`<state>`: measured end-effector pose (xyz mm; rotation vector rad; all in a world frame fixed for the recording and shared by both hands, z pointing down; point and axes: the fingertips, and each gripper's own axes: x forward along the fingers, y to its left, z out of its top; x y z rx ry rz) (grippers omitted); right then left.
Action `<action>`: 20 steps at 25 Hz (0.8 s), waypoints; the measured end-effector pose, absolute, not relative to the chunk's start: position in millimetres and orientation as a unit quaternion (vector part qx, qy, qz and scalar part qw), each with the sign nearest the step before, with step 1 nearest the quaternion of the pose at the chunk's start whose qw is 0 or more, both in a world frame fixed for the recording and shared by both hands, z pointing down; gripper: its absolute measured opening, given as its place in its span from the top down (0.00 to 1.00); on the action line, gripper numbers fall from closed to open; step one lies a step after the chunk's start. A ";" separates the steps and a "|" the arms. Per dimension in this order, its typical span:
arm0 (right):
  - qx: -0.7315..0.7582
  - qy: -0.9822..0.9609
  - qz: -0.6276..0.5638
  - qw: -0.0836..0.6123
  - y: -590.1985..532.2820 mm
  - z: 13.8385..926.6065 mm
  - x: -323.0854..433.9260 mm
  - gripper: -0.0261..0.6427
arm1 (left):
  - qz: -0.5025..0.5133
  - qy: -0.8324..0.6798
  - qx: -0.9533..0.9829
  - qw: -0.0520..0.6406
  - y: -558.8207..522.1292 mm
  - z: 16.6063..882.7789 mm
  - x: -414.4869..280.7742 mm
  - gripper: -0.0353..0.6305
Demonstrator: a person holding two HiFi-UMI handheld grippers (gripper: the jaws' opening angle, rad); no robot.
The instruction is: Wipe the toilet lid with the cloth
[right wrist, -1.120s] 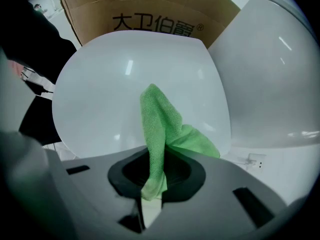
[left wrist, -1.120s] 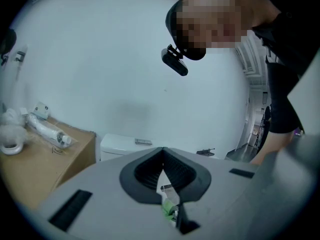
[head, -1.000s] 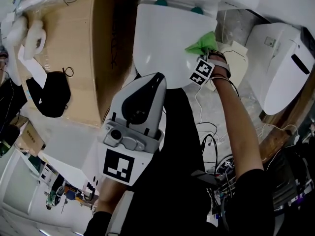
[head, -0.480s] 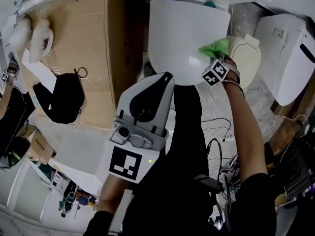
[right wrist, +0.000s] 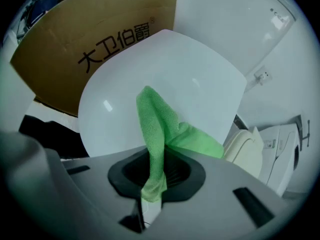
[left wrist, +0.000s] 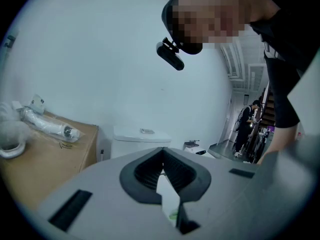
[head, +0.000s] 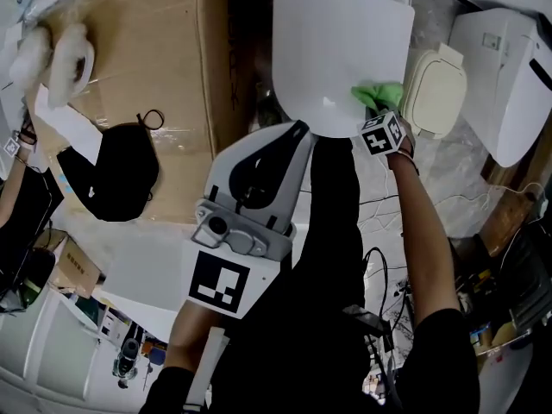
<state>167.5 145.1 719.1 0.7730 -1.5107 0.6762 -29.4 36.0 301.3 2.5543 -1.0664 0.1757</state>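
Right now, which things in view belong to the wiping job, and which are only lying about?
For the job: green cloth, toilet lid, right gripper shut on the cloth.

Lying about: cardboard box, black mask, beige seat.

Left gripper (head: 291,136): grey-white moulded shell, black teardrop recess (head: 254,179) on top, grey lens housing (head: 226,235) and black-and-white square marker (head: 220,287) at its rear. Right gripper (head: 377,110): cube (head: 382,134) bearing square markers. Person: black short-sleeved top (head: 328,300), right of the left gripper.
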 end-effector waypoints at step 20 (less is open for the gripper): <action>0.402 -0.612 0.550 0.401 203.4 717.0 63.8 0.89 | 0.057 -0.366 0.909 0.190 44.4 306.2 -57.0 0.95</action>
